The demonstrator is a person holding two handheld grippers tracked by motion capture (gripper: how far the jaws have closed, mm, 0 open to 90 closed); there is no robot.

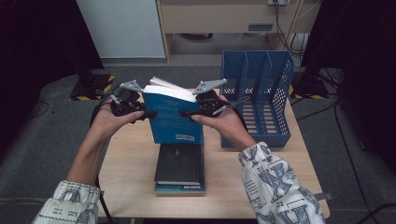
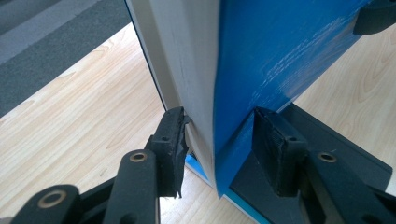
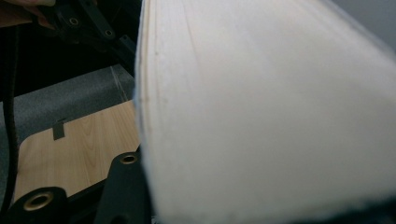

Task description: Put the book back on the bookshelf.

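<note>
Blue book (image 1: 170, 119): held upright above the middle of the bench (image 1: 135, 154), cover toward the near side, white page block on top; its lower edge hangs over the stack below.
Left hand-held gripper (image 1: 148, 114): at the book's left edge. In the left gripper view (image 2: 219, 140) one black pad (image 2: 173, 135) lies against the page block and the other pad (image 2: 273, 140) against the blue cover (image 2: 275, 56), so the jaws pinch the book's corner between them.
Right hand-held gripper (image 1: 185, 113): at the book's right edge, jaws pointing left onto the cover. In the right gripper view the pale page block (image 3: 271, 116) lies blurred between its jaws, which bracket it; whether the pads press it I cannot tell.
Stack of books (image 1: 180, 168): lies flat on the near middle of the bench, a black-covered book on top and a blue-edged one beneath.
Blue file rack (image 1: 257, 93): stands on the far right part of the bench, just right of the held book; three open slots divided by perforated walls, no book seen in them.
Hands (image 1: 112, 122): patterned sleeves (image 1: 275, 186) come in from the near edge.
</note>
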